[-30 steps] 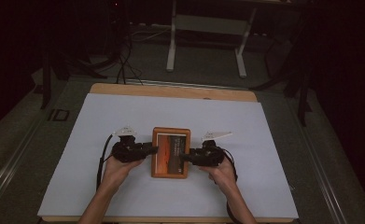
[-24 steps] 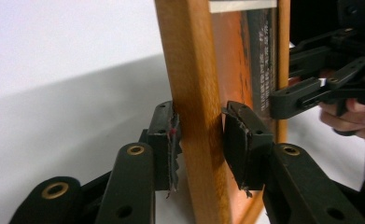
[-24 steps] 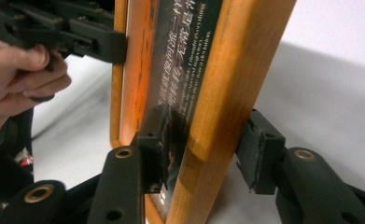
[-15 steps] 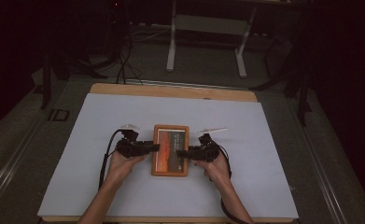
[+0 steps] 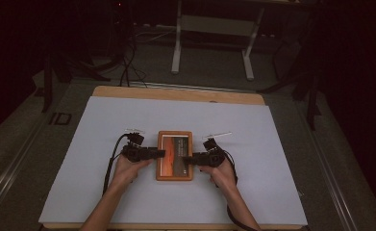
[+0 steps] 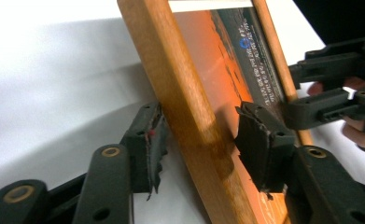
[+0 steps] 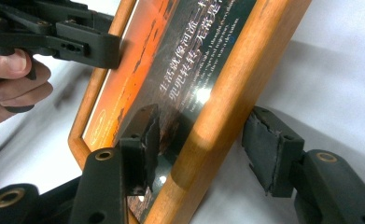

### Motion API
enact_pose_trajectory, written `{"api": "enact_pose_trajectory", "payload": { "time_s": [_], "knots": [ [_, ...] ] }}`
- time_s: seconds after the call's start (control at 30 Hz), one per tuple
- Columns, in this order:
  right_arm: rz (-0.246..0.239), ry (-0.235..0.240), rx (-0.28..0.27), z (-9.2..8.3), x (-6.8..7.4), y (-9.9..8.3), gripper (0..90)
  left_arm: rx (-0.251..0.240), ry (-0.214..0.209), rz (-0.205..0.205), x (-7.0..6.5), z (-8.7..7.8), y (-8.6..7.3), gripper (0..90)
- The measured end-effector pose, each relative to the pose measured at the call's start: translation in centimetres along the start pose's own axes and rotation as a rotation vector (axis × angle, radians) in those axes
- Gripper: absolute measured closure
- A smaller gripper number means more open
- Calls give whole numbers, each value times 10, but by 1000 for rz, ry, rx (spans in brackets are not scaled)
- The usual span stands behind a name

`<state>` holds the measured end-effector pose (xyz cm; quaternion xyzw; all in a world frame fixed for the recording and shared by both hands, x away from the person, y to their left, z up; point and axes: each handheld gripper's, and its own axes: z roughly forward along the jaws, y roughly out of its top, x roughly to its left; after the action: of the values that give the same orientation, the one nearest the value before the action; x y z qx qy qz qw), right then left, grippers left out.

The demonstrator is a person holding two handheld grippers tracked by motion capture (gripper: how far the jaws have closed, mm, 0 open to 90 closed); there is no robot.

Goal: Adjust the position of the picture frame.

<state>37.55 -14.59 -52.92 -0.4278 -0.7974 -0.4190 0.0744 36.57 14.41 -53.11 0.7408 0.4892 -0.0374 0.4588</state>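
Frame (image 5: 175, 155) btwn both open grippers

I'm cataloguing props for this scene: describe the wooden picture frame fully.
The wooden picture frame is an upright rectangle of warm brown wood, lying flat on the white table cover. Its glossy insert shows an orange sunset beside a dark panel with pale printed characters. The left gripper and right gripper straddle its long side rails, jaws just opening, pads apart from the wood.
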Motion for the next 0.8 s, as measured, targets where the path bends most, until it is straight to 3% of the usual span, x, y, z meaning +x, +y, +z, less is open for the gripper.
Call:
{"api": "enact_pose_trajectory", "payload": {
  "time_s": [0.23,0.57,0.8],
  "knots": [
    [-30,-25,11,-4,2,-2,449,-35,49,36,-5,-9,0,470],
    [-53,-80,-65,-28,0,-2,440,-116,139,114,-16,-35,-7,465],
    [-143,-154,-103,-40,12,2,449,-149,205,162,-23,-51,-11,465]
  ]
}}
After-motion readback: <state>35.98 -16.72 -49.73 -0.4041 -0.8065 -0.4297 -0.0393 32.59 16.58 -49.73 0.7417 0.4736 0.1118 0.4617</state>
